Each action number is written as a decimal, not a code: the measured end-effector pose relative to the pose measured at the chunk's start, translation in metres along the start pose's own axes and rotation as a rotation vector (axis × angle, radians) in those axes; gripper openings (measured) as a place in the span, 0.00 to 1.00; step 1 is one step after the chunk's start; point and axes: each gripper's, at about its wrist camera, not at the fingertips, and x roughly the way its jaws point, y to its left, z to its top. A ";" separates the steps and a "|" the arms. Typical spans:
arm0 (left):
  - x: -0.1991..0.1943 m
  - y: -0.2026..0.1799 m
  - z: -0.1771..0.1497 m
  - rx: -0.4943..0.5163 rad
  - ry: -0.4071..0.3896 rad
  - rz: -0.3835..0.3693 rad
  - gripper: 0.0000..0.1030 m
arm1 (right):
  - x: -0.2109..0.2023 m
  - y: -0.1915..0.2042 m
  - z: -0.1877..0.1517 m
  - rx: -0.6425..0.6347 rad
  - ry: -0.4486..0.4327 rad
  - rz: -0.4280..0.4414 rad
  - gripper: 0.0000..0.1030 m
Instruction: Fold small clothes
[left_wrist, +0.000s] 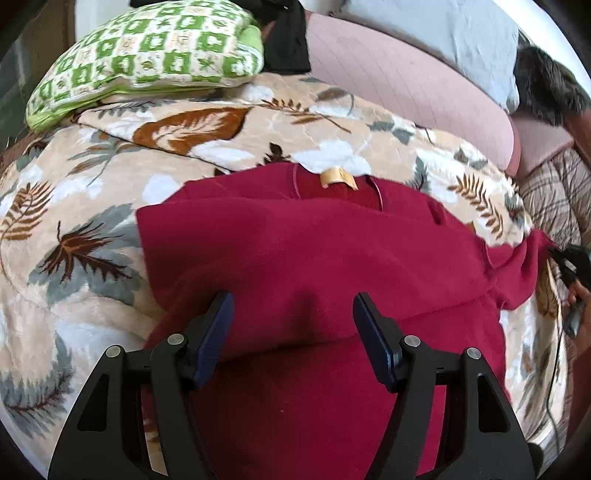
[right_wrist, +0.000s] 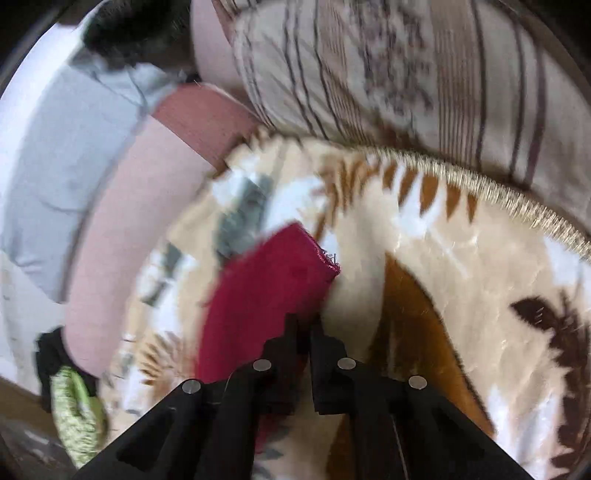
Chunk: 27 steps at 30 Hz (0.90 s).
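A dark red sweater (left_wrist: 317, 258) lies spread on a leaf-patterned blanket (left_wrist: 74, 229) covering a bed or couch, its neck and tan label (left_wrist: 338, 177) at the far side and its body running toward the near edge. The left claw (left_wrist: 293, 314) hovers just above the near middle of the sweater with its blue pads (left_wrist: 218, 332) spread wide and nothing between them.

The right claw (right_wrist: 303, 328) is pressed together on the sleeve end (right_wrist: 273, 288) of the sweater (the right wrist view is blurred, so how deep the cloth sits in the grip is hard to tell). In the left wrist view this claw shows at the far right edge, with the sleeve stretched out to the right from the body.

What the next move turns on is that the sleeve's long axis runs left to right, away from the body, and the right claw already has its tip. Folding it probably means carrying that tip leftward across the chest, toward where the left claw waits. The left claw is nearer the body and seems placed to pin or steady it.

A green checked pillow (left_wrist: 147, 55) rests at the far left, well apart from the sweater.
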 end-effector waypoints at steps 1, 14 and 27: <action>-0.003 0.005 0.001 -0.018 -0.001 -0.009 0.65 | -0.018 0.004 0.003 -0.029 -0.027 0.006 0.05; -0.068 0.060 0.018 -0.178 -0.106 -0.068 0.65 | -0.127 0.233 -0.090 -0.549 0.117 0.521 0.05; -0.053 0.092 0.013 -0.268 -0.076 -0.075 0.65 | 0.034 0.343 -0.422 -0.862 0.808 0.559 0.07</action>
